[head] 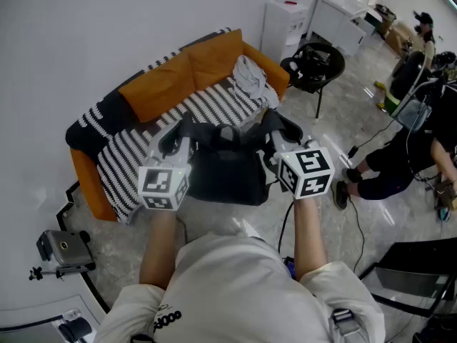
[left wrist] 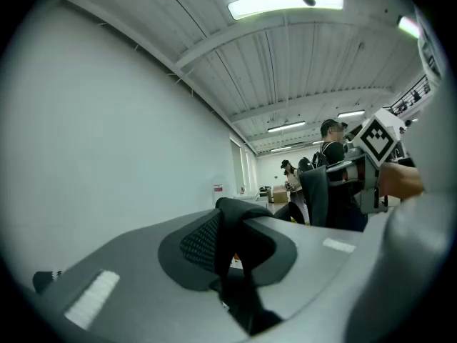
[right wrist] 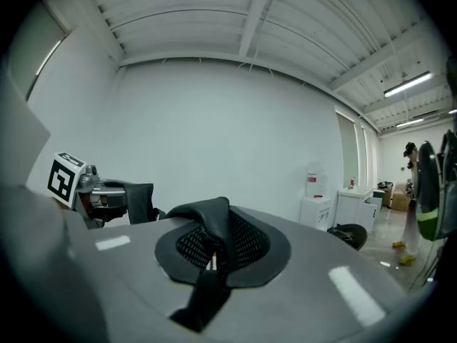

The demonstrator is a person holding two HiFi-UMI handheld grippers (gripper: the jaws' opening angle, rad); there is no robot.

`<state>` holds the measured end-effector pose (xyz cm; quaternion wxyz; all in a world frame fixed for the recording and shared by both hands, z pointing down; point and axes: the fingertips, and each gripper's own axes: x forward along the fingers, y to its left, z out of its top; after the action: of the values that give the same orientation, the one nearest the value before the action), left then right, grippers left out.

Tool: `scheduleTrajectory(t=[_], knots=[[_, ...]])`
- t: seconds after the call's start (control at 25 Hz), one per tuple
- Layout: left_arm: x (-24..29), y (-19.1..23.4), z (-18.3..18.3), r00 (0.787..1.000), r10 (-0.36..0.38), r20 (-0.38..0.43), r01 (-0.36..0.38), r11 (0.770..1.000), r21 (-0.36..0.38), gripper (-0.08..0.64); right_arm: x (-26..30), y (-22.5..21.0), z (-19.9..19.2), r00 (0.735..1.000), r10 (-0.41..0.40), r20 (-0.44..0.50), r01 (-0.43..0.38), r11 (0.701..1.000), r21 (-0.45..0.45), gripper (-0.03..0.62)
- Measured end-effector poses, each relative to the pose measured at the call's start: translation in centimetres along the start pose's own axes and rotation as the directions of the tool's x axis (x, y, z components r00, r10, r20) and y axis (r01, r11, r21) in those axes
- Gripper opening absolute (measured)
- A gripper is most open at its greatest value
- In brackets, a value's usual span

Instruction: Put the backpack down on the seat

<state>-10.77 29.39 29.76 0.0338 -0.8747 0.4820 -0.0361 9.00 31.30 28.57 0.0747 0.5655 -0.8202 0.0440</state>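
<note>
Striped sofa (head: 214, 106), grey garment (head: 251, 78) behind backpack (head: 227, 170)

Black backpack (head: 227, 166), held aloft, upright, before orange striped sofa (head: 207, 63)

We see a black round chair (head: 313, 64) standing on the pale marble floor (head: 335, 131), near a white water dispenser (head: 283, 21) and a white cabinet (head: 341, 14) along the far wall. At the right a person in dark clothes (head: 400, 161) sits low, shoes on the floor, with a black cable (head: 363, 143) trailing close by. Farther off we make out another person in a cap (head: 423, 26) beside a brown box (head: 400, 36). At the lower left a small grey camera (head: 63, 247) sits on a stand, by the white wall (head: 78, 41).
</note>
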Motion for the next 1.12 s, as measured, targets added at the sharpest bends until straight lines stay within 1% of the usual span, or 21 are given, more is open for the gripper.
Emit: scheduleTrajectory(t=[0.16, 0.28, 0.36, 0.48, 0.68, 0.84, 1.12], knots=[[0.3, -1.6, -0.2, 1.000, 0.017, -0.004, -0.017, 1.000, -0.006, 0.044, -0.8, -1.2, -0.5, 1.000, 0.004, 0.003, -0.004, 1.000, -0.001, 0.029], [0.0, -2.2, -0.6, 0.999, 0.038, -0.023, -0.039, 0.999, -0.034, 0.044, -1.3, -1.5, -1.0, 1.000, 0.023, -0.004, -0.023, 1.000, -0.006, 0.029], [-0.2, -2.6, -0.9, 0.998, 0.054, -0.036, -0.056, 0.997, -0.052, 0.044, -1.4, -1.8, -1.3, 0.999, 0.036, -0.012, -0.036, 0.999, 0.006, 0.031], [-0.4, -3.2, -1.5, 0.996, 0.063, -0.056, -0.066, 0.996, -0.058, 0.044, -1.3, -2.2, -1.9, 0.999, 0.050, -0.021, -0.050, 0.998, 0.030, 0.030], [-1.0, -3.3, -2.9, 0.993, 0.075, -0.090, -0.082, 0.994, -0.075, 0.044, -1.5, -2.2, -2.9, 0.997, 0.062, -0.038, -0.061, 0.997, 0.039, 0.029], [-0.6, -3.3, -2.8, 0.993, 0.074, -0.091, -0.080, 0.995, -0.066, 0.044, -1.2, -2.4, -2.7, 0.997, 0.068, -0.038, -0.066, 0.997, 0.043, 0.030], [2.1, -2.4, -3.3, 0.995, 0.060, -0.082, -0.066, 0.996, -0.064, 0.044, 1.0, -3.5, -3.1, 0.997, 0.060, -0.047, -0.058, 0.997, 0.041, 0.030]])
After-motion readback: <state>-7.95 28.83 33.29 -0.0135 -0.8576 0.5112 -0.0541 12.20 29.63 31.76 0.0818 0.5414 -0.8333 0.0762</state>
